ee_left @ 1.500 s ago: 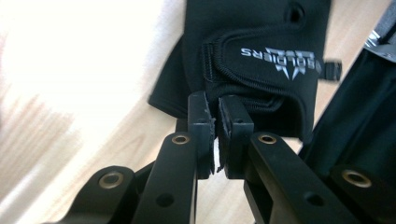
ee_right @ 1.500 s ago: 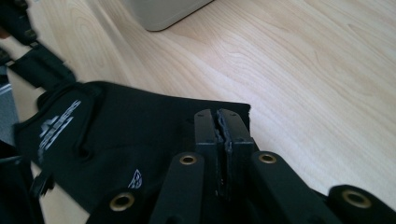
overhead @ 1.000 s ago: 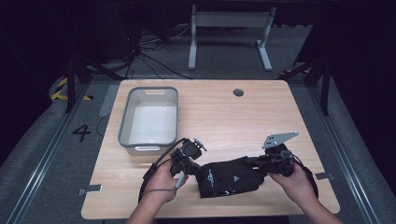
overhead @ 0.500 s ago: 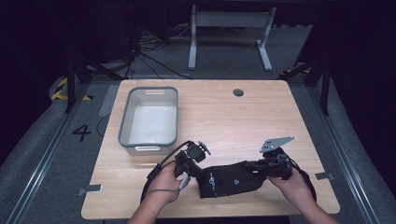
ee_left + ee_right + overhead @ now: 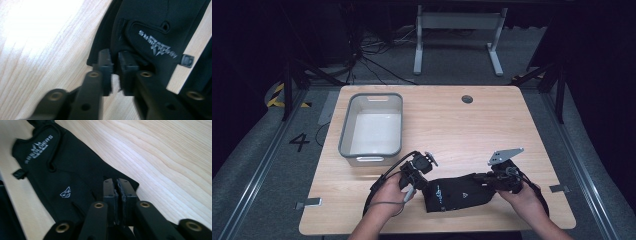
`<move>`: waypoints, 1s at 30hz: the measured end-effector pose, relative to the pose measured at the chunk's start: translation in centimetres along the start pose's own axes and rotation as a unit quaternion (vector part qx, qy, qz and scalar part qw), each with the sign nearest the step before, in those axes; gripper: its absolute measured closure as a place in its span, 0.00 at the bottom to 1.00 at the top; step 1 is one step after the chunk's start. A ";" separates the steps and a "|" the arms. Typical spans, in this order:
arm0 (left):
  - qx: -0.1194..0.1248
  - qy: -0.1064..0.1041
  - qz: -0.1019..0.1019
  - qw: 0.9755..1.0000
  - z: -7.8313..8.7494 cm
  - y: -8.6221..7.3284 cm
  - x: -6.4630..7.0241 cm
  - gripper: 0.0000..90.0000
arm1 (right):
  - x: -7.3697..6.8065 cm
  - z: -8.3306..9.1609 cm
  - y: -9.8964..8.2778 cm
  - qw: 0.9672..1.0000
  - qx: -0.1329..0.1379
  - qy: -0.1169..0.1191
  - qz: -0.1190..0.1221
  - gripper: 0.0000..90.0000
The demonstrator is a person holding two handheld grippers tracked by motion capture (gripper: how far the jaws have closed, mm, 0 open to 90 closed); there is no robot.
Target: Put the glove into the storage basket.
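On the floor left of the table point(image 5: 512, 115) a painted "4" point(image 5: 299, 142) is readable. A grey bin point(image 5: 372, 127) sits on the table's left half. Near the front edge, the left gripper point(image 5: 421, 176) meets the cuff end of a black glove point(image 5: 458, 191) lying flat. In the left gripper view its jaws have just been opening; a narrow gap shows between the pads at the cuff edge, no fabric pinched. The glove point(image 5: 155, 30) bears grey lettering, too blurred to read, and a small logo point(image 5: 65, 192). The right gripper point(image 5: 484, 179) sits at the fingertip end, jaws likewise just loosening, barely parted over the fabric.
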State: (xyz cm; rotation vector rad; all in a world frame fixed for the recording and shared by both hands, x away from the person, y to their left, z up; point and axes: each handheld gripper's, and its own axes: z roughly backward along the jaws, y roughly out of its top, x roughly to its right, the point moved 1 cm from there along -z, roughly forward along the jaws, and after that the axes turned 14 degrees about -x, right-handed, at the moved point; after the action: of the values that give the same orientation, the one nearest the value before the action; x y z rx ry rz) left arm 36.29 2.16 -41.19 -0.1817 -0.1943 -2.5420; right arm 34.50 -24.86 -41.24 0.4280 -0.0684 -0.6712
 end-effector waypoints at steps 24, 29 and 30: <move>0.056 -0.027 -0.061 0.996 0.3 4.3 4.1 0.50 | 5.6 3.1 -2.3 0.996 0.050 -0.001 -0.079 0.67; 0.019 -0.012 -0.087 0.996 -2.0 5.4 5.0 0.46 | 6.4 3.1 -2.8 0.994 0.052 0.015 -0.092 0.67; 0.015 -0.012 -0.089 0.996 -2.4 5.6 5.0 0.44 | 6.5 3.1 -2.9 0.994 0.052 0.018 -0.094 0.67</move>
State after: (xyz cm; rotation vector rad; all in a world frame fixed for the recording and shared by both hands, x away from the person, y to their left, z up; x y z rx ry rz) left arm 35.07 -5.53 -42.10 -0.1899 -0.2676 -2.7139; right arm 37.28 -32.02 -40.10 0.5517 -0.0300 -0.8484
